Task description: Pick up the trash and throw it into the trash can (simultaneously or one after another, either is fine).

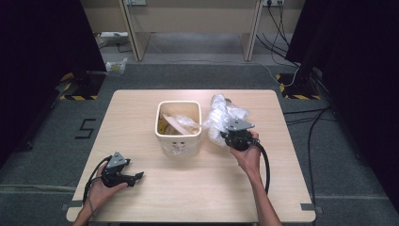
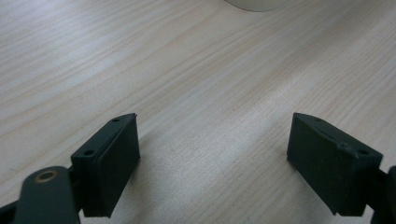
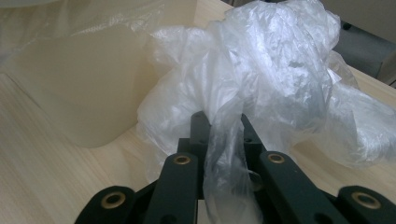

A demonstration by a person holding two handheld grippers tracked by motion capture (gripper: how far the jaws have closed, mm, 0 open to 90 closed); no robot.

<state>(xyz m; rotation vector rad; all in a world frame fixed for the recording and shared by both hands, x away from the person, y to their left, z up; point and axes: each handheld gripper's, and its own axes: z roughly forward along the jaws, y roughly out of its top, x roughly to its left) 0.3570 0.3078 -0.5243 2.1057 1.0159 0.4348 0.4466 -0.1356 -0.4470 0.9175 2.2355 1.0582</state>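
The right tool [image 3: 224, 140] has its jaws pinched together on a fold of the crumpled clear plastic bag [image 3: 275, 70], which lies on the pale wooden surface [image 1: 197, 183] just beside the cream square bin [image 1: 179, 136] with scraps inside. The bag looks feather-light, limp and slippery; a thin fold could slide free, so a bunched, thicker gather seems the safer hold. The left tool [image 2: 215, 154] rests low over bare surface, jaws wide apart, holding nothing
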